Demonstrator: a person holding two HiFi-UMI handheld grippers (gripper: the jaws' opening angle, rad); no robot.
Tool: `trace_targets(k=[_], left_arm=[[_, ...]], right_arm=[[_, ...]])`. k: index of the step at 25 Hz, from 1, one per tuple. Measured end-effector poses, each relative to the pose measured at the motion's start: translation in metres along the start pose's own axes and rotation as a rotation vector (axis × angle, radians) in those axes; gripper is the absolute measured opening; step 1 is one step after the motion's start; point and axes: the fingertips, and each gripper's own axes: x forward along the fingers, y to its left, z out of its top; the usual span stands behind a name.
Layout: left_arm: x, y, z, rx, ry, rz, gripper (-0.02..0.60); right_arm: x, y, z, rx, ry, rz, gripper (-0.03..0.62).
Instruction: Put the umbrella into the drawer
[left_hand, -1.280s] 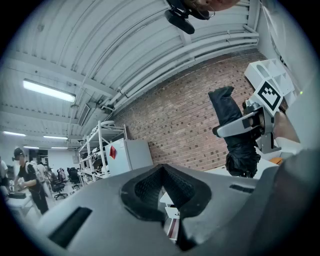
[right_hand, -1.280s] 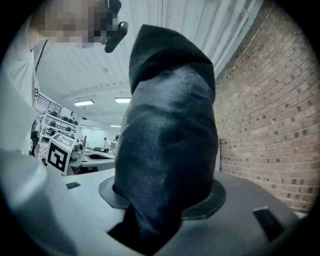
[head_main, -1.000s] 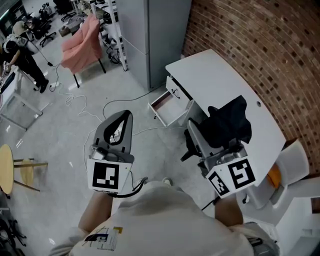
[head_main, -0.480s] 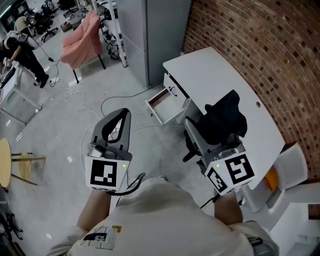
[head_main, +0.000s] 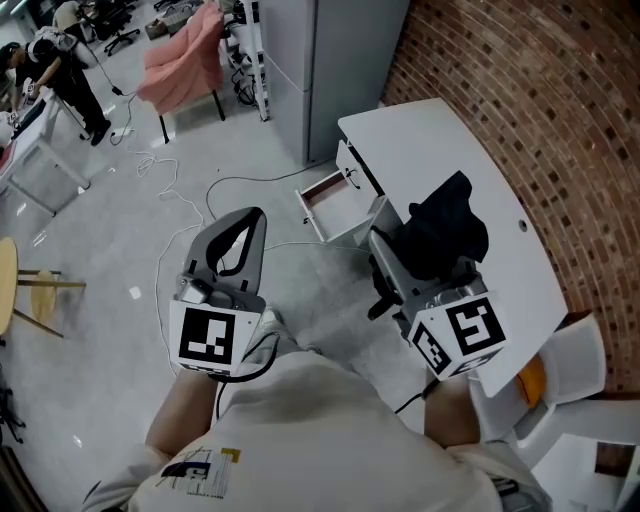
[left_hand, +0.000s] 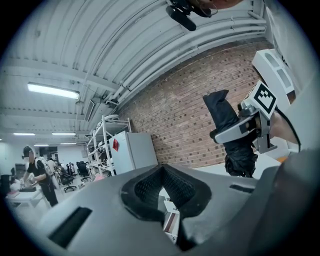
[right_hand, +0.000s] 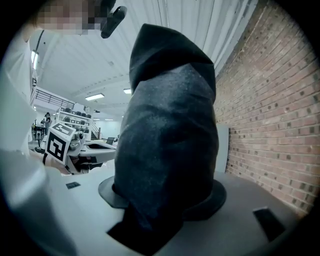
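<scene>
My right gripper (head_main: 402, 246) is shut on a black folded umbrella (head_main: 445, 228), which it holds over the front edge of the white desk (head_main: 420, 140). In the right gripper view the umbrella (right_hand: 170, 145) stands upright between the jaws and fills most of the picture. Below the desk's left end, a small drawer (head_main: 330, 208) is pulled out, and its inside looks bare. My left gripper (head_main: 250, 220) hangs over the grey floor to the left of the drawer, shut with nothing in it. Through its jaws the drawer (left_hand: 171, 226) shows ahead.
A tall grey cabinet (head_main: 320, 70) stands beyond the desk, and a brick wall (head_main: 520, 90) runs along the right. Cables (head_main: 175, 190) lie on the floor. A pink cloth (head_main: 185, 55) hangs over a chair. A person (head_main: 60, 60) stands far left. A white chair (head_main: 575, 345) is at right.
Both grippers have moved a little forward and down toward the desk and drawer. The right gripper still holds the umbrella, and the left is still shut.
</scene>
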Motion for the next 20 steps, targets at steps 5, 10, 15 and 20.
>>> trace_targets(k=[5,10,15,20], left_arm=[[0.002,0.006,-0.014,-0.022,0.027,0.02,0.008],[0.019,0.022,-0.03,-0.037,0.036,0.028,0.008],[0.041,0.042,-0.044,-0.051,0.032,0.016,0.008],[0.073,0.07,-0.067,-0.088,0.06,0.01,0.008]], right_arm=[[0.016,-0.001,-0.008,-0.004,0.022,0.031,0.245],[0.042,-0.006,-0.018,-0.009,0.048,0.035,0.245],[0.075,-0.011,-0.025,-0.009,0.076,0.035,0.245],[0.122,-0.022,-0.034,-0.024,0.116,0.034,0.245]])
